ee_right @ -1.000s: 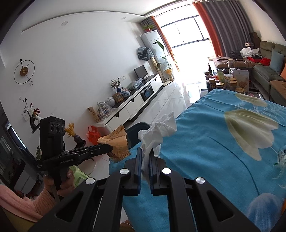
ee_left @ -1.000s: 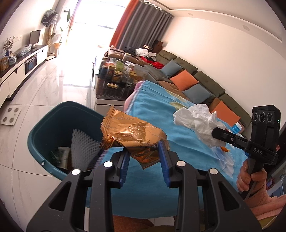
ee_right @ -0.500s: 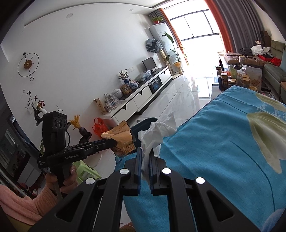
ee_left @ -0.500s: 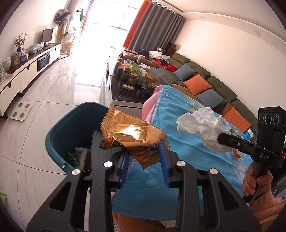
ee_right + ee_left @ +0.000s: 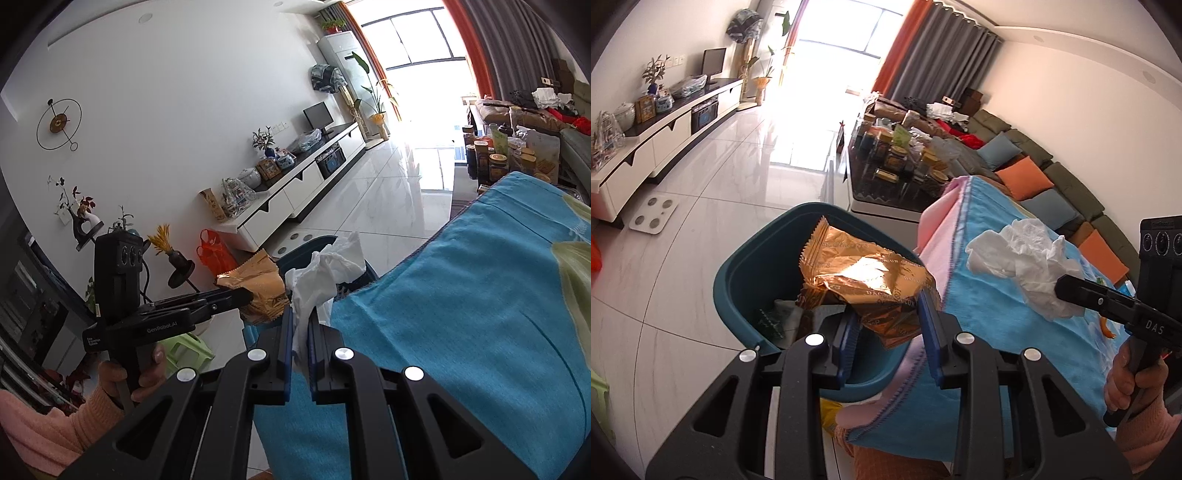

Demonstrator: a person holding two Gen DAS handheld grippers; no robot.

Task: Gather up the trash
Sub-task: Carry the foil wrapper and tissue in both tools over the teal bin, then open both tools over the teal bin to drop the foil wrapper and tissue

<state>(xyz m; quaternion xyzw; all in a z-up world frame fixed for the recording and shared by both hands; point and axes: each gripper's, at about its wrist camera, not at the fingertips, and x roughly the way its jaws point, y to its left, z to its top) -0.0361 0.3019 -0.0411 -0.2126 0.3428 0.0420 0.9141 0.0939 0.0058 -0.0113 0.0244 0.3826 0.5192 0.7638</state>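
Left gripper point(image 5: 888, 325) pinches a crinkled gold wrapper point(image 5: 864, 277); right gripper point(image 5: 300, 332) pinches crumpled white tissue point(image 5: 325, 269)

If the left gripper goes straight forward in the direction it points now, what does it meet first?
Most likely the teal bin: the left gripper, shut on the gold wrapper, points into its opening. Depth is unclear, so it may hit the trash inside or the far wall.

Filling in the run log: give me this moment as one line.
left gripper: shut on gold snack wrapper, over teal bin | right gripper: shut on crumpled tissue | nothing dropped yet
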